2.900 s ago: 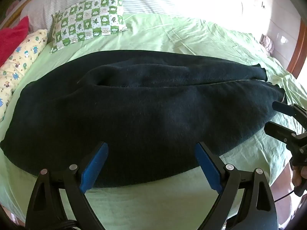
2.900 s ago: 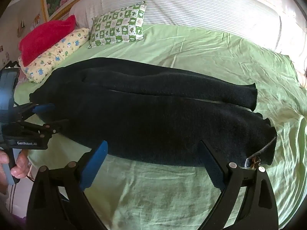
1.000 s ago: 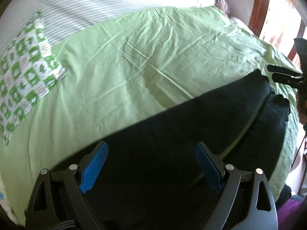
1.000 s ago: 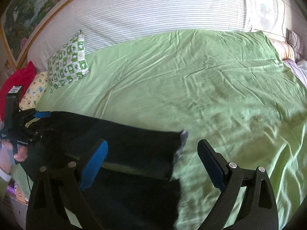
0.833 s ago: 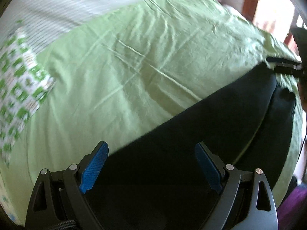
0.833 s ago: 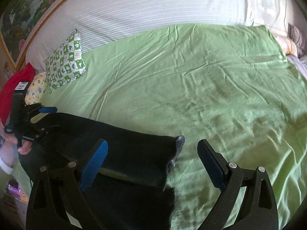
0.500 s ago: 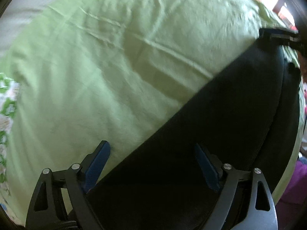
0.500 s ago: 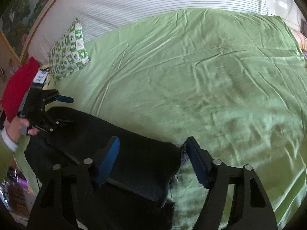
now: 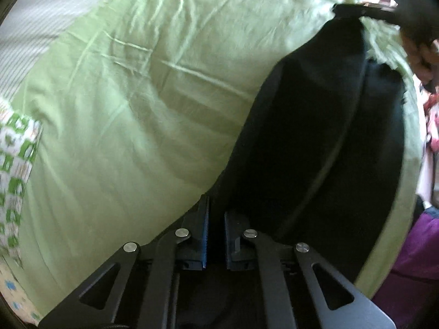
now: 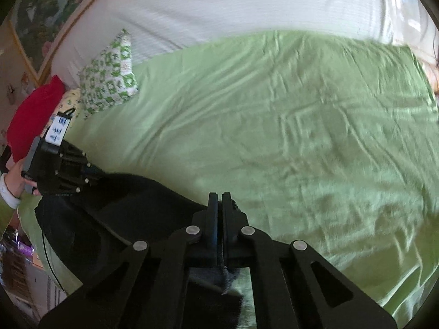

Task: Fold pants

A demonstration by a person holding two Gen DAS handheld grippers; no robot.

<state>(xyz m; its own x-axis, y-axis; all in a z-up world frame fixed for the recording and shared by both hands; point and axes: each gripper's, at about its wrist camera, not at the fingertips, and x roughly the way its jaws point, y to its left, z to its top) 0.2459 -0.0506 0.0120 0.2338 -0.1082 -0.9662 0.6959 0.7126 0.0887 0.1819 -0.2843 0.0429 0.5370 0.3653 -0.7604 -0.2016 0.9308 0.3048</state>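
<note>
- The left gripper is now closing its jaws on the far edge of the dark pants at their wide end; a second ago the jaws were standing wide apart over the cloth, and they have just been closing with the fabric between them.
- The right gripper is likewise clamping the cuff end of the far leg; its jaws have just been closing and are now pressing a dark hem between the pads.
- In the left wrist view, the right gripper is appearing at the far tip of the garment, with the cloth there already drawn up to a point.
- In the right wrist view, the left gripper is sitting on the waist end, held by a hand.
- Judgement: with both ends of the far leg pinched, the lengthwise fold is ready to begin; that leg probably has to be carried over the near one.
- The pants are lying along the near edge of the bed, on a green sheet.
- The cloth is appearing thick, matt and fleecy, near black, with a pale seam line running down its length.
- The sheet is thin and creased, with a slight sheen.
- A green-and-white checked pillow and a red cushion are lying well apart from the pants, by the striped headboard padding.
</note>
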